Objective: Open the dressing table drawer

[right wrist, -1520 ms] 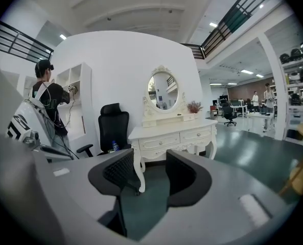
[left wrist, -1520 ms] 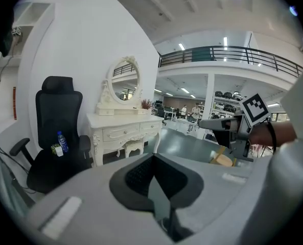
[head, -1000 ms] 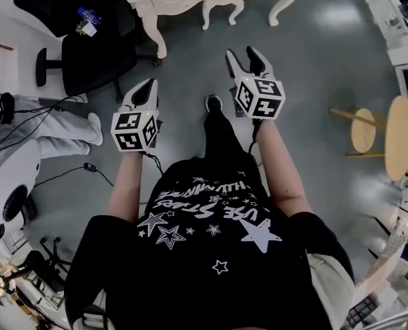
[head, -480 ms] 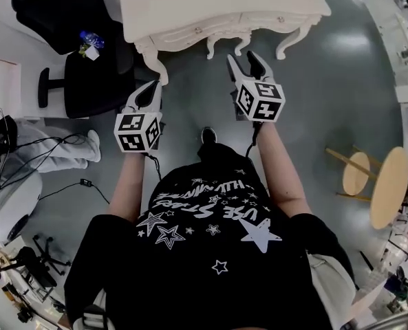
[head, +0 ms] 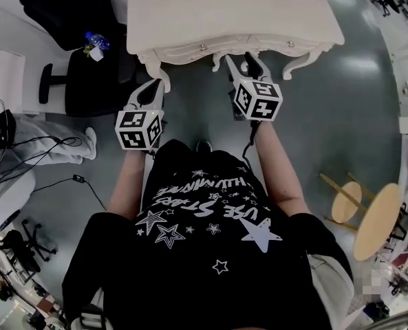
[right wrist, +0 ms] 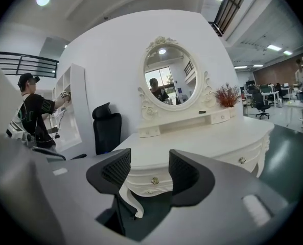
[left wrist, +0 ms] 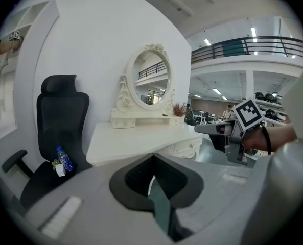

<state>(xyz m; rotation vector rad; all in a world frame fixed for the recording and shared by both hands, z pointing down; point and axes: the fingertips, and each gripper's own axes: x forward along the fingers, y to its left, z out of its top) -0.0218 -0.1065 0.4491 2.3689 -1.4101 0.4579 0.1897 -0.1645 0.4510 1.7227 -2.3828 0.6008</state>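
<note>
Our right gripper [right wrist: 150, 168] gapes empty, aimed at the knob [right wrist: 154, 180], not touching it. Left gripper [left wrist: 152, 160] pinched closed, idle. Drawer [right wrist: 141, 178] under table [right wrist: 207, 137] front: rigid, likely slides light. Pinch small slick knob.

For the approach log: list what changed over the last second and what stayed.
The person stepped forward: the dressing table came closer, and the right tool now points at its front, lined up with a drawer knob. The left tool advanced with it. Nothing was gripped or released. Unchanged: right tool open, left tool shut, drawers closed.
</note>
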